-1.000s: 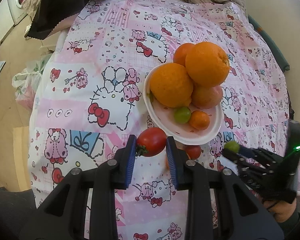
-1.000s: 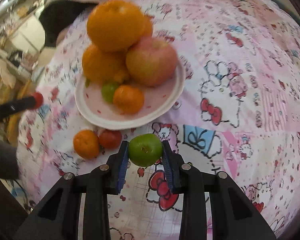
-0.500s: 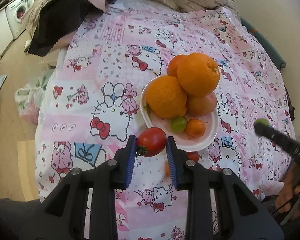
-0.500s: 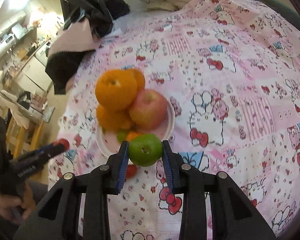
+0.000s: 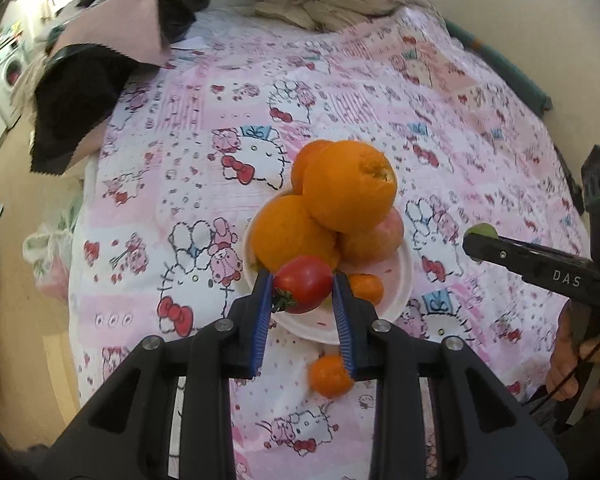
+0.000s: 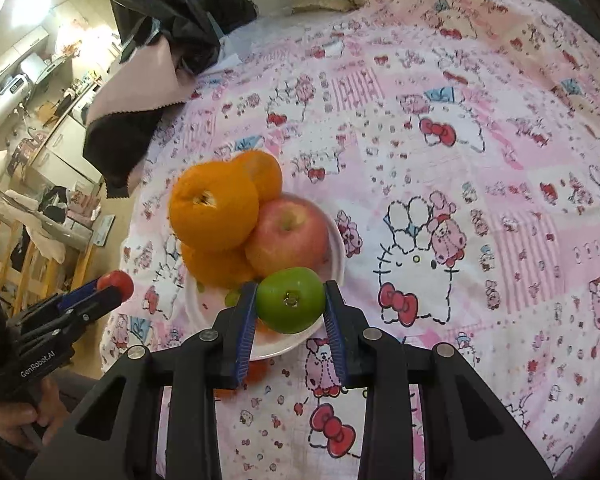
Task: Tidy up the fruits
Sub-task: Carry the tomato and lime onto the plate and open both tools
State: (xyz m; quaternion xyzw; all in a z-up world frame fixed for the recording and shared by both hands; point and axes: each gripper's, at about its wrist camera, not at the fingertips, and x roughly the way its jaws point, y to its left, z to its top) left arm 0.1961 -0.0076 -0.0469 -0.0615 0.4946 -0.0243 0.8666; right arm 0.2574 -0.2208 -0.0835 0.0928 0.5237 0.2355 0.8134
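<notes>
Left gripper [image 5: 302,294] clamped on glossy red tomato [image 5: 302,285], hanging above near rim of white round plate [image 5: 402,280] heaped with oranges. Soft, thin skin: light squeeze across middle. Right gripper [image 6: 290,306] clamped on smooth green round fruit [image 6: 290,300], above same plate; firm, slippery, grip at widest girth.

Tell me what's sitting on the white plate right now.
On the white plate: stacked oranges, a pink apple, a small mandarin. The held red tomato and green fruit cover its near part.
</notes>
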